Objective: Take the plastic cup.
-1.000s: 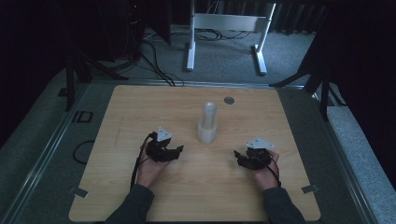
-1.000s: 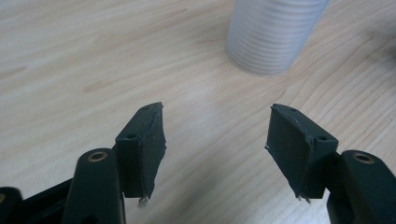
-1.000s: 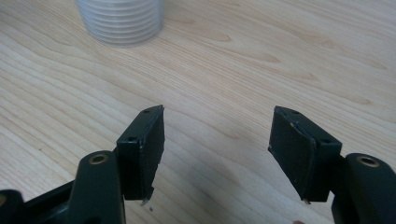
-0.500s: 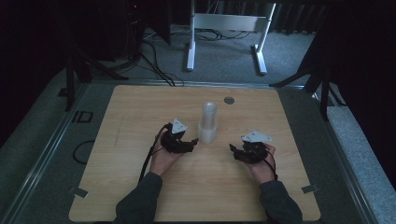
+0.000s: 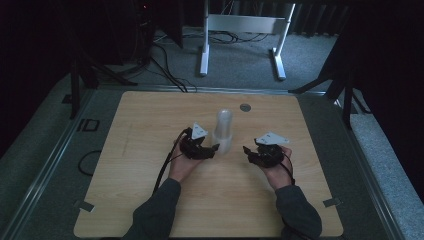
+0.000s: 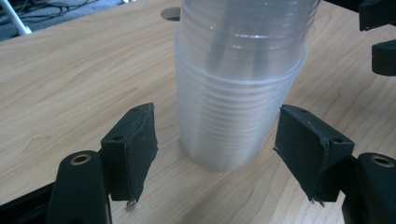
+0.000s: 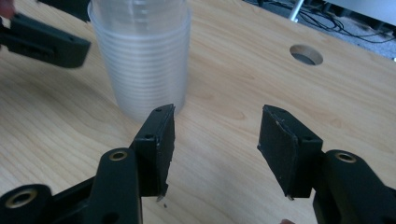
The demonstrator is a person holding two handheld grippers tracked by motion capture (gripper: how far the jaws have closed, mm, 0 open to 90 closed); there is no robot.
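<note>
A tall stack of clear plastic cups (image 5: 223, 131) stands near the middle of the wooden table (image 5: 150, 120). My left gripper (image 5: 214, 148) sits just left of the stack's base. In the left gripper view its jaws have just been opening, and the cup stack (image 6: 233, 93) stands between the two pads (image 6: 133, 144) without either pressing on it. My right gripper (image 5: 247, 150) is a short way right of the stack, open, with bare wood between its pads (image 7: 282, 144). In the right gripper view the cups (image 7: 142, 56) rise ahead to the left.
A round hole (image 5: 245, 107) pierces the tabletop behind the stack. Beyond the far edge stand a white metal frame (image 5: 240, 27) and floor cables (image 5: 165, 60). A dark mat (image 5: 65, 150) borders the table.
The left hand has moved right up to the cup stack, and its jaws have spread from shut to around the base. The right hand has shifted slightly toward the stack.
</note>
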